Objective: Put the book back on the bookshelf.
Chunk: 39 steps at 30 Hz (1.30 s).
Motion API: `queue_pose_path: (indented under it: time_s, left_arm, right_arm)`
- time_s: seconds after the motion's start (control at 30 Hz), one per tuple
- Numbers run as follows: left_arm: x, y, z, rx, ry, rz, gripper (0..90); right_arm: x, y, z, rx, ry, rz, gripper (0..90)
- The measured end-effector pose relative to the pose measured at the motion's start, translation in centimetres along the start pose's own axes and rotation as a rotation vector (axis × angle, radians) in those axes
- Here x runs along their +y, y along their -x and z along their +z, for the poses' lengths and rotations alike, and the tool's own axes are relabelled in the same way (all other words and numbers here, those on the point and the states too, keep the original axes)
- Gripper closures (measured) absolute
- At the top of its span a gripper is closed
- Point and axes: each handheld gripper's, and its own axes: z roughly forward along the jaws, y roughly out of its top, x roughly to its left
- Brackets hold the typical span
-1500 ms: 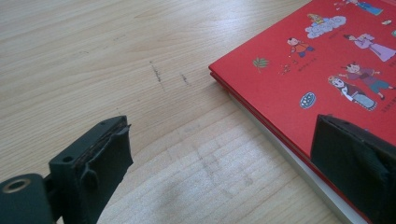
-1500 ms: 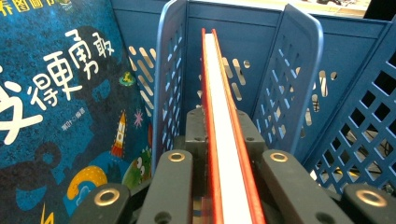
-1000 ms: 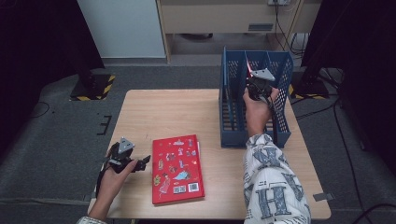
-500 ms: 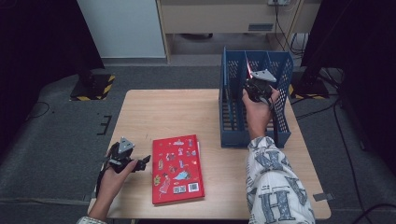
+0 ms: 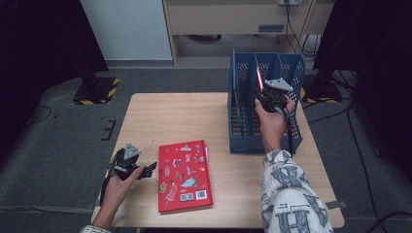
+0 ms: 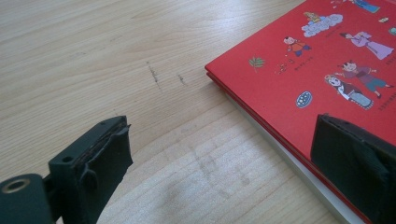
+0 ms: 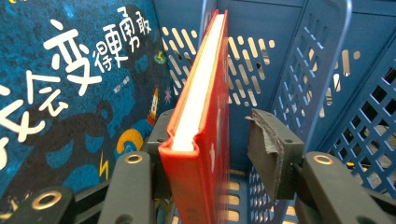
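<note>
Blue rack (image 5: 243, 104): held an upright red book (image 7: 201, 121) and a blue book (image 7: 70, 93) beside it.
Right gripper (image 7: 219, 140): jaws had just been opening, spread around the red book in the rack.
Left gripper (image 6: 224, 154): jaws spread, well apart from the rack.

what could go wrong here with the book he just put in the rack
The right gripper has just been opening, and the upright red book stands between its pads with a gap on the right, so it may tip or lean onto the blue book beside it. Pulling back, a pad could catch the spine and drag the book out of the blue rack.
</note>
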Motion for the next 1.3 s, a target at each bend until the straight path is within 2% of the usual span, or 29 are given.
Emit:
queue_pose_path:
  time_s: [0.2,0.67,0.73,0.83,1.13,1.3]
  left_arm:
    - [0.0,0.0,0.0,0.0,-0.003,0.0,4.3]
    - [0.0,0.1,0.1,-0.002,-0.007,0.004,4.0]
    - [0.0,0.1,0.1,-0.002,-0.006,0.004,4.1]
    - [0.0,0.1,0.1,-0.002,-0.007,0.004,4.1]
    - [0.0,0.1,0.2,-0.01,-0.011,-0.005,3.9]
    - [0.0,0.1,0.2,-0.013,-0.016,-0.009,3.9]
  right_arm:
    - [-0.3,0.2,-0.6,0.021,-0.003,0.013,51.0]
    - [-1.1,0.2,-2.4,0.147,-0.001,0.034,31.0]
    - [-1.2,0.3,-2.7,0.155,-0.001,0.024,29.1]
    - [-1.4,0.5,-3.1,0.166,0.011,0.044,26.5]
    - [-2.3,0.9,-4.7,0.202,0.016,0.05,18.3]
    - [-3.1,0.9,-5.7,0.239,0.01,0.056,14.6]
